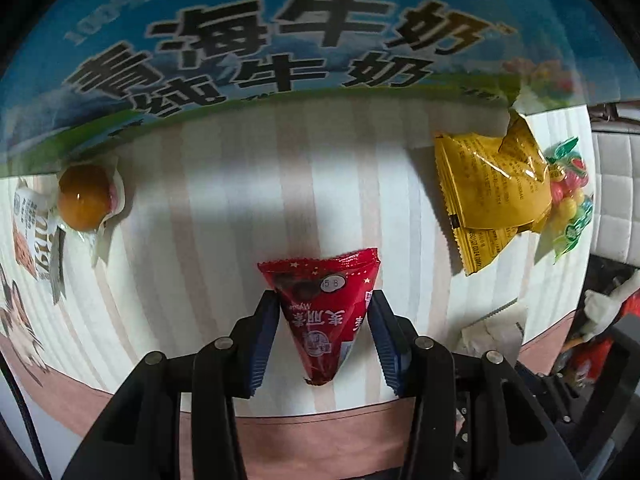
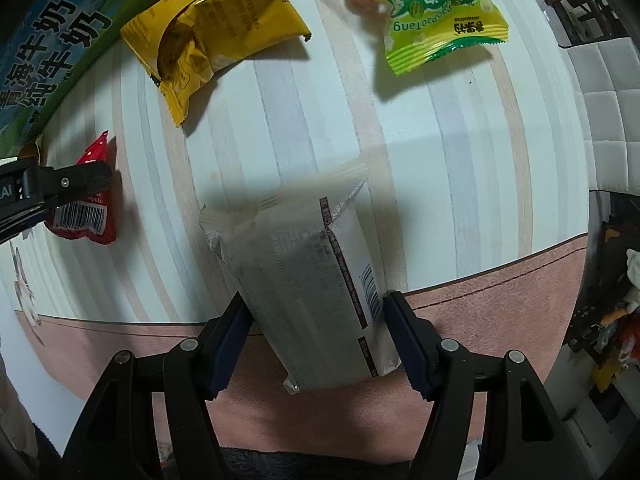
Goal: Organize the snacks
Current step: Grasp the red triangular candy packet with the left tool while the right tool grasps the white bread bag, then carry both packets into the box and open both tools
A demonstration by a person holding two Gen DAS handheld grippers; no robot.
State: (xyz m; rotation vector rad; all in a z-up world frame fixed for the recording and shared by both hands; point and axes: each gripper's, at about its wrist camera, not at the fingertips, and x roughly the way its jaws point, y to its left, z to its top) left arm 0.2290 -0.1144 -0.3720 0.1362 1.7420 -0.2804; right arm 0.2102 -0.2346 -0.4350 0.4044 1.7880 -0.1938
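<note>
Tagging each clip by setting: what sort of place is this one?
Probably a home, at a table. A striped tablecloth covers it, loose snack packets lie scattered, such as a yellow packet and a green candy bag, and a big milk carton box stands behind. A tufted white cushion sits beside it.

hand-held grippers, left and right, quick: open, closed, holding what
Left hand-held gripper: closed on the red triangular snack packet.
Right hand-held gripper: closed on the white snack packet.
</note>
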